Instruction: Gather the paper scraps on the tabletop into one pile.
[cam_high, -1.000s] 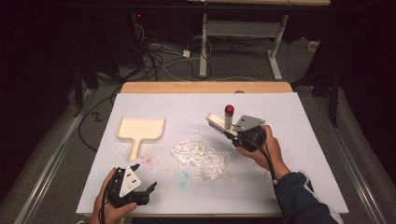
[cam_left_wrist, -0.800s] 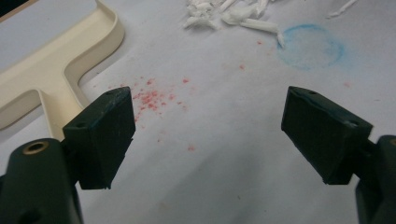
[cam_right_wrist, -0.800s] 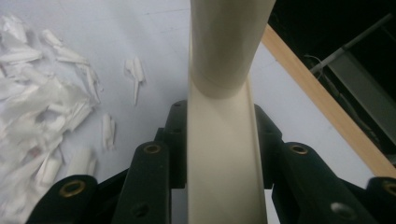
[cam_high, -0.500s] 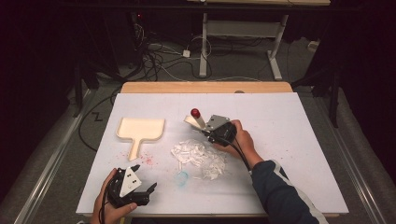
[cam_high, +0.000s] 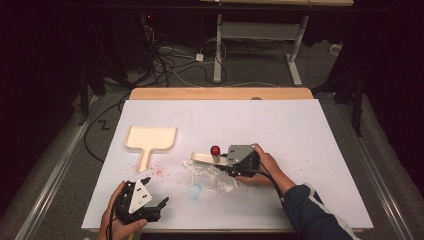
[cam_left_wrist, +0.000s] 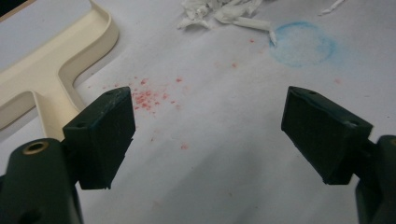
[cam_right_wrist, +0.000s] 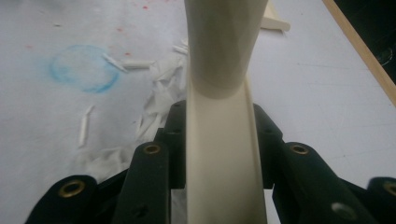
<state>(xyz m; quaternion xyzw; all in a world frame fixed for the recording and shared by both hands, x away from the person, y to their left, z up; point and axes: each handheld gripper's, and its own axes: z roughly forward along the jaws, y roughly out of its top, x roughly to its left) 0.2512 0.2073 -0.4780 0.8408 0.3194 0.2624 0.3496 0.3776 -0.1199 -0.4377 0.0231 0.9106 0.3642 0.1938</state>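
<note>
Item: cream brush (cam_high: 206, 158), clamped by its handle in the right claw (cam_high: 227, 164); moved left and lowered from mid-worktop onto the white scrap pile (cam_high: 212, 173), so sweeping looks imminent. Dustpan (cam_high: 150, 140) waits nearby. Left claw (cam_high: 156, 192): jaws apart, idle.

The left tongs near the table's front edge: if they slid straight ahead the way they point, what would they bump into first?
Probably the pile of torn paper, past bare table with red specks. The open left tongs aim between it and the cream dustpan; depth is unclear.

Cream dustpan (cam_high: 150, 139), white paper scraps (cam_high: 210, 172), blue ring stain (cam_left_wrist: 302, 44).
</note>
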